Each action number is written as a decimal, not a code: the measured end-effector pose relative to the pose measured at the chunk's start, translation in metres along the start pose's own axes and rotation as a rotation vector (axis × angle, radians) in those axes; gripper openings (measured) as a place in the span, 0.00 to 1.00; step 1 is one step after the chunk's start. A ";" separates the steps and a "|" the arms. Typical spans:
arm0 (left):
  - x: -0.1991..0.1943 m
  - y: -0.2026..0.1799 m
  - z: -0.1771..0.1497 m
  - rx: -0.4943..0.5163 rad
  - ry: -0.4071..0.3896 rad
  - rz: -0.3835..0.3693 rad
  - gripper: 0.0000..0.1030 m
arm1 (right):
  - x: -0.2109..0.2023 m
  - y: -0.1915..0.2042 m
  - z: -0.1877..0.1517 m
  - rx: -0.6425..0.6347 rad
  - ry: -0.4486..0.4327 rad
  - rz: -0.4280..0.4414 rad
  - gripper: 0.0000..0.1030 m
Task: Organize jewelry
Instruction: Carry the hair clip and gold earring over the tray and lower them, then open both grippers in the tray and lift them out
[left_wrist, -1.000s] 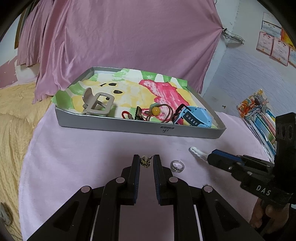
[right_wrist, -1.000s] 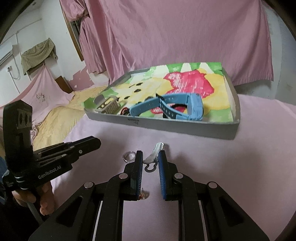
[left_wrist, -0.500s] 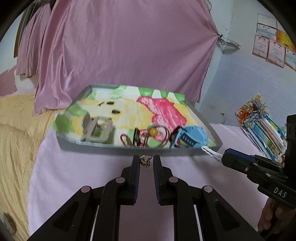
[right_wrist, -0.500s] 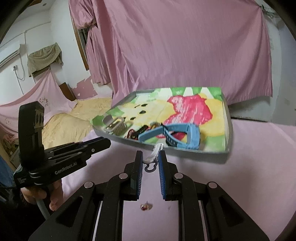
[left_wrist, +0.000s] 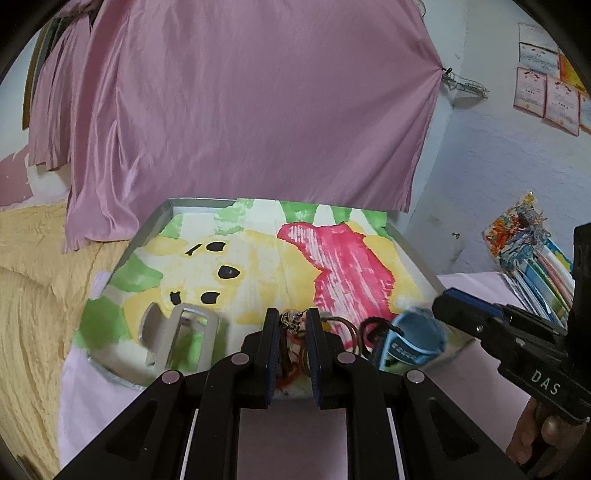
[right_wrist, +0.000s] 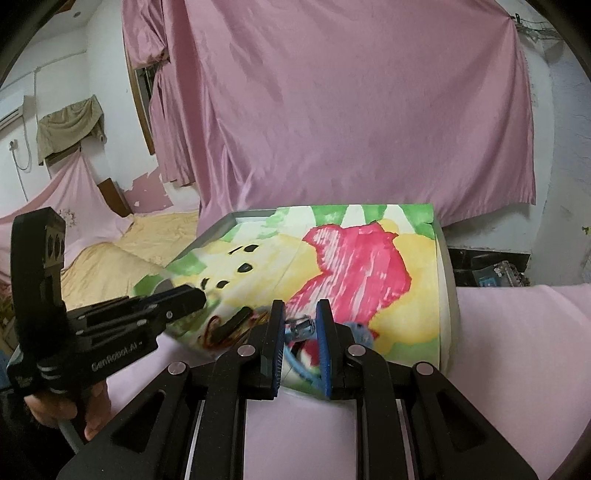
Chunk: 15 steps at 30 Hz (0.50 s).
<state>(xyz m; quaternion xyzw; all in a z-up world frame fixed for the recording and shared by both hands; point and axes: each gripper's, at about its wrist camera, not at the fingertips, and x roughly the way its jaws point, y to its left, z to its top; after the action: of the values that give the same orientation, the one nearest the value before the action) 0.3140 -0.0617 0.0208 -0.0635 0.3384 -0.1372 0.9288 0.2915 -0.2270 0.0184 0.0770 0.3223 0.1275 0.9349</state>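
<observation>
Grey tray (left_wrist: 155, 225) holds several pieces; my left gripper (left_wrist: 291, 323) pinches a small gold trinket (left_wrist: 291, 320) over it, right gripper (right_wrist: 300, 326) grips something pale, probably a clip (right_wrist: 301, 326); both undropped.

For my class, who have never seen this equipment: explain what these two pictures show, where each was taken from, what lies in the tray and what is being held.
No robot is here: a person holds a hand-operated two-finger gripper in each hand, each with a camera looking along its fingers. One picture comes from the left gripper, the other from the right gripper; each also shows the other one beside it. Both hover over a grey tray lined with a painted sheet. In it lie a beige hair claw, brown hair ties and a blue watch. The left gripper pinches a small gold trinket; the right pinches a small silvery piece, too blurred to name.
</observation>
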 end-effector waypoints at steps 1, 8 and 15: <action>0.005 0.000 0.001 -0.003 0.010 0.006 0.13 | 0.005 0.000 0.001 0.002 0.006 0.000 0.14; 0.028 0.002 -0.002 -0.004 0.076 0.030 0.13 | 0.032 -0.001 -0.001 0.001 0.057 -0.003 0.14; 0.038 0.004 -0.008 -0.011 0.120 0.014 0.13 | 0.042 -0.006 -0.004 0.018 0.079 -0.002 0.15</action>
<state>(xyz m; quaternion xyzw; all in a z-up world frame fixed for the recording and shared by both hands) 0.3378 -0.0693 -0.0094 -0.0578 0.3945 -0.1322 0.9075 0.3220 -0.2201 -0.0110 0.0798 0.3599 0.1266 0.9209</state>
